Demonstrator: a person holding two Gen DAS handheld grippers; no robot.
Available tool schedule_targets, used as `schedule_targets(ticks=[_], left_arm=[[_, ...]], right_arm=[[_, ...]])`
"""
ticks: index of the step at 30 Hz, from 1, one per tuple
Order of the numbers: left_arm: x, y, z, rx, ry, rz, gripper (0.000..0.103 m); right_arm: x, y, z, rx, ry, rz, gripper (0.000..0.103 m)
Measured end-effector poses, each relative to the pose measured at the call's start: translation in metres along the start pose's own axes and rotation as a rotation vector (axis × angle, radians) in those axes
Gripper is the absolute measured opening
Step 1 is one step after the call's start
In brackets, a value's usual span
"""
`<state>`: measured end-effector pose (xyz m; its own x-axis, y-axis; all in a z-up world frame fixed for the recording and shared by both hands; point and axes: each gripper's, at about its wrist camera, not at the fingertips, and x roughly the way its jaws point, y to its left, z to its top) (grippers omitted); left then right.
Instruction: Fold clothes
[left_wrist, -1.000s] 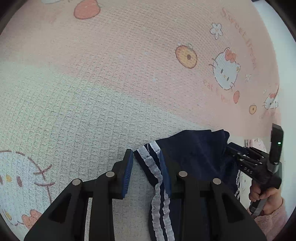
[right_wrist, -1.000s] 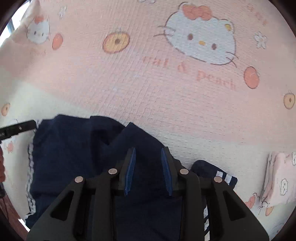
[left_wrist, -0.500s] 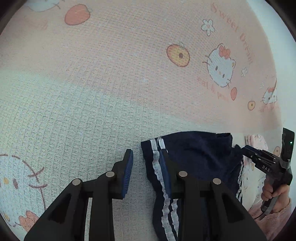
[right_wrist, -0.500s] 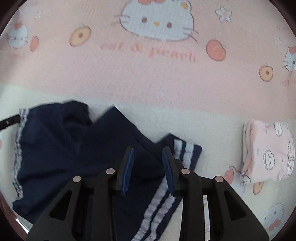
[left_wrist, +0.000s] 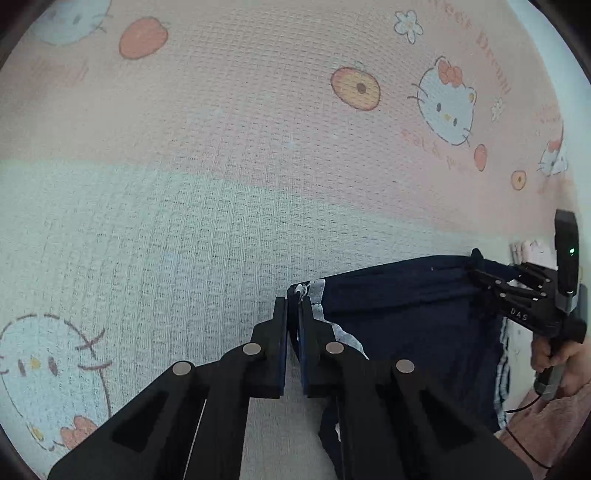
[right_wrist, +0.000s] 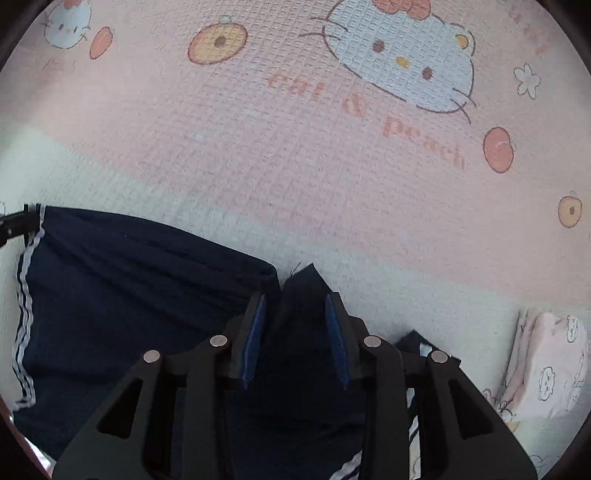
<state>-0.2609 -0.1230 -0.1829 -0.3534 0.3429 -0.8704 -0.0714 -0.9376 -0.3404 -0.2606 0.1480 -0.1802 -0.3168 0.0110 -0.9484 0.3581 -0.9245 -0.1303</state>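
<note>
left gripper (left_wrist: 292, 301) pinches navy shorts (left_wrist: 413, 314); right gripper (right_wrist: 295, 306) grips them.

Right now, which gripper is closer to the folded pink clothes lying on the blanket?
Right. The right gripper, with navy shorts between its jaws, is just left of the folded pink clothes. The left gripper pinches the shorts' far striped corner.

navy garment (right_wrist: 122, 295) with white side stripes; pink-and-cream waffle blanket (right_wrist: 295, 155) printed with cats, peaches.
</note>
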Motion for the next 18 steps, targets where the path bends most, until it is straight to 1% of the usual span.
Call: schedule_targets(ticks=[1, 2, 4, 5, 7, 8, 10, 11, 12, 13, 14, 15, 17, 18], left_arm=[[-0.001, -0.002, -0.001, 0.015, -0.003, 0.015, 0.006], [-0.001, -0.005, -0.001, 0.033, -0.007, 0.028, 0.007], [0.0, -0.004, 0.0, 0.028, -0.009, 0.014, 0.008], [0.002, -0.002, 0.001, 0.013, -0.003, 0.002, 0.009], [0.006, 0.004, 0.001, -0.018, 0.008, -0.006, 0.011], [0.008, 0.007, 0.001, -0.028, 0.012, -0.004, 0.013], [0.013, 0.012, -0.001, -0.037, 0.022, -0.022, 0.018], [0.014, 0.012, -0.001, -0.032, 0.018, -0.028, 0.019], [0.015, 0.01, -0.001, -0.017, 0.013, -0.028, 0.018], [0.016, 0.008, 0.0, 0.0, 0.014, -0.022, 0.018], [0.016, 0.006, 0.002, 0.009, 0.009, -0.009, 0.01], [0.012, 0.005, 0.004, 0.012, -0.008, 0.001, 0.006], [0.001, 0.006, 0.01, 0.017, -0.056, 0.009, 0.006], [-0.007, 0.007, 0.014, 0.022, -0.085, 0.015, 0.006]], right_arm=[[-0.003, -0.005, -0.003, 0.021, -0.002, 0.004, 0.034], [-0.009, -0.009, -0.003, 0.04, -0.019, -0.011, 0.034], [-0.022, -0.014, -0.001, 0.06, -0.08, 0.014, 0.035], [-0.026, -0.015, 0.001, 0.069, -0.098, 0.047, 0.036], [-0.023, -0.014, 0.005, 0.047, -0.085, 0.085, 0.037], [-0.021, -0.013, 0.008, 0.035, -0.076, 0.102, 0.038], [-0.007, 0.001, 0.013, -0.017, -0.037, 0.094, 0.039], [0.002, 0.006, 0.011, -0.036, -0.003, 0.072, 0.039], [0.003, 0.007, 0.011, -0.039, -0.009, 0.072, 0.039], [0.002, 0.007, 0.011, -0.038, -0.026, 0.077, 0.036], [0.001, 0.008, 0.012, -0.041, -0.027, 0.084, 0.031], [-0.001, 0.008, 0.012, -0.045, -0.032, 0.094, 0.019], [-0.006, 0.01, 0.013, -0.054, -0.049, 0.101, 0.01], [-0.011, 0.011, 0.014, -0.052, -0.07, 0.101, 0.009]])
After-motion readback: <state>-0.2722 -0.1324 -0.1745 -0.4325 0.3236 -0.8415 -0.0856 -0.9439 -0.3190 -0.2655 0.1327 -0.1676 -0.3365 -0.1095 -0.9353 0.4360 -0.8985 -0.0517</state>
